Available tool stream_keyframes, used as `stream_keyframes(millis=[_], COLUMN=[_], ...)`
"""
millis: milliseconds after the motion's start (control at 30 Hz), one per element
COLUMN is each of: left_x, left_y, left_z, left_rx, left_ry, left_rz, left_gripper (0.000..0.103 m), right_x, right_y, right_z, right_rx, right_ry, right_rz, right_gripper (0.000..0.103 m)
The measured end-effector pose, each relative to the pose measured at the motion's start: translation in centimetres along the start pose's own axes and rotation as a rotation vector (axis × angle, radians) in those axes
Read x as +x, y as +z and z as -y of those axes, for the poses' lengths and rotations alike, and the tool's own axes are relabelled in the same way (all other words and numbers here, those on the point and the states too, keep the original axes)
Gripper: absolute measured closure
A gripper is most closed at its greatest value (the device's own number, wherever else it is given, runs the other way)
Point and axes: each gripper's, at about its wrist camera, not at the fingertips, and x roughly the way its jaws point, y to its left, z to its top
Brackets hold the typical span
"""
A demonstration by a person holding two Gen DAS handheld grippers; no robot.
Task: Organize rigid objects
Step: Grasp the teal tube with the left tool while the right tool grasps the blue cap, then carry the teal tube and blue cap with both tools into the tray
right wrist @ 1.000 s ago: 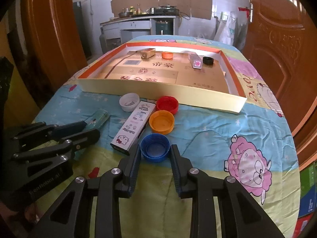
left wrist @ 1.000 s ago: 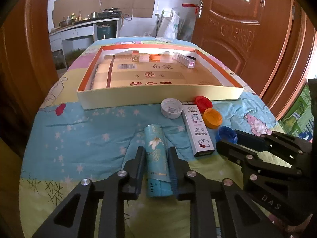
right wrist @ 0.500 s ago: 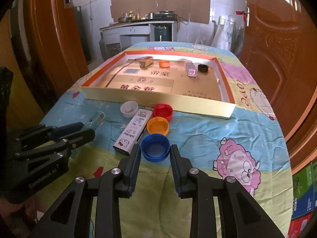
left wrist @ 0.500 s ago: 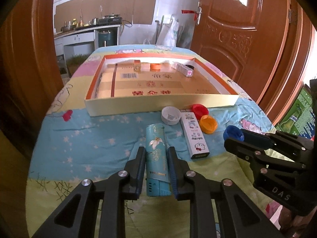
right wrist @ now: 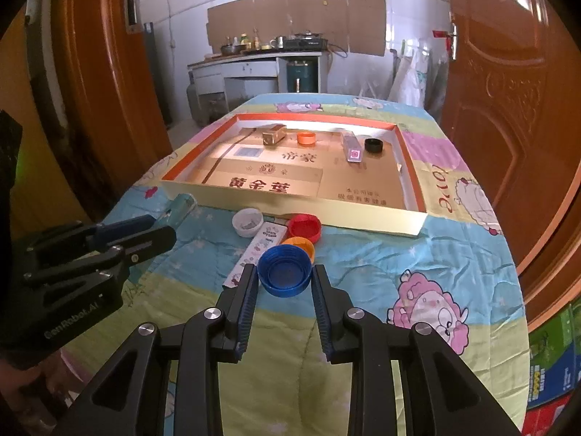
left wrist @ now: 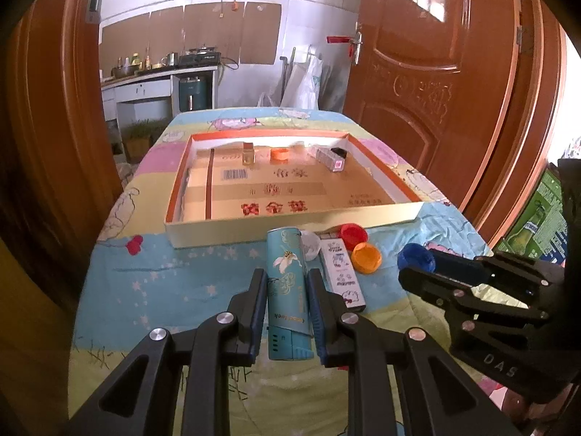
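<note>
A: Nearest to us, what do the left fingers point(left wrist: 287, 314) hold?

B: They are closed on the teal tube point(left wrist: 287, 290). Its long axis runs along the fingers and points ahead to the tray point(left wrist: 290, 230). It looks lifted off the bed point(left wrist: 152, 276), but I judge this only from how it hides the white cap point(left wrist: 312, 249).

A: And the right fingers point(right wrist: 285, 299)?

B: They grip the blue cap point(right wrist: 285, 270) from both sides, its open face turned up. It seems to be above the cloth, just in front of the orange cap point(right wrist: 303, 245).

A: What remains on the bed?

B: The white box point(right wrist: 256, 254), the orange cap, the red cap point(right wrist: 305, 227) and the white cap, all close together just before the tray's near wall.

A: So which way is the goal?

B: Straight ahead for both hands. The tray lies beyond that group, with free floor in its near half. Four small things stand along its far wall. I think both hands must go over the near wall.
</note>
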Motion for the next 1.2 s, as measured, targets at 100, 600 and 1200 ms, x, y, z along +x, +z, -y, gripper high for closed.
stream_keyframes(millis=[100,600,1200], left_x=[-0.3,-0.8,1.2], left_y=[0.4,2.9,5.6], left_z=[0.1,-0.7,-2.0], left_rx=[0.006,-0.007,-0.026], left_ry=[0.001,0.022,0.056], left_rz=[0.011,0.059,0.075], left_gripper=[0.08,0.08,0.08], right_x=[-0.4,-0.6,1.3], right_y=[0.2,1.9,4.3], right_z=[-0.1,0.0,0.7], right_rx=[-0.002,0.001,-0.001], right_ry=[0.004,0.019,0.04], right_rz=[0.009,0.03,0.03], right_gripper=[0.072,0.072,0.072])
